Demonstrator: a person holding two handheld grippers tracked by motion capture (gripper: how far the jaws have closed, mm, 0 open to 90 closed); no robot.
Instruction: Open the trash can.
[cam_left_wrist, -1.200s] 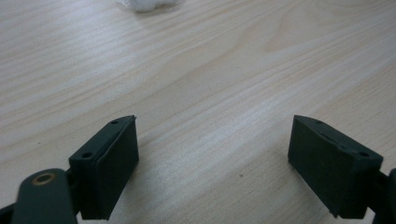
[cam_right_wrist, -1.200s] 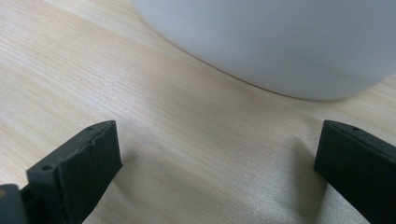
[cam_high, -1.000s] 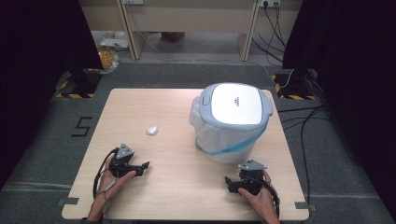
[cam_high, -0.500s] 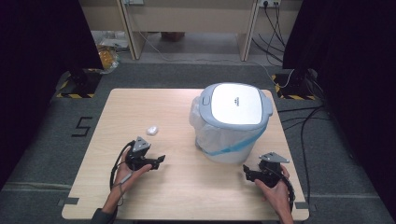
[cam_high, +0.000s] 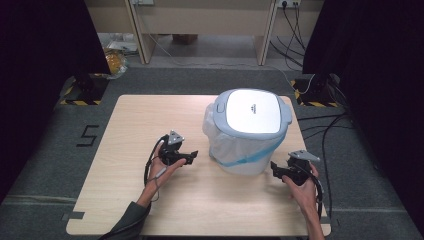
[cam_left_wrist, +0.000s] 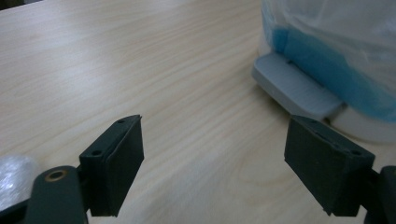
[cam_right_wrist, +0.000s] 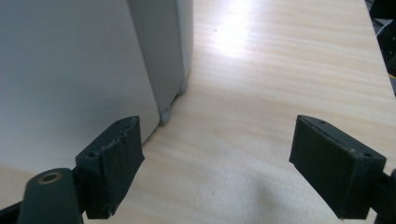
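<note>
Claw status: the left claw (cam_high: 194, 156) is released, jaws wide apart with nothing between them; they have just been closing slightly. It sits left of centre in the high view, just beside the lower left of the bin (cam_high: 248, 131). The right claw (cam_high: 274, 167) is likewise released and empty, at the lower right of the bin, close to its wall. The bin stands upright at centre right on the wooden surface (cam_high: 125, 130), lid shut, a clear bag with a blue band draped over its sides. In the left gripper view, the grey pedal (cam_left_wrist: 294, 91) projects from the base at upper right.
</note>
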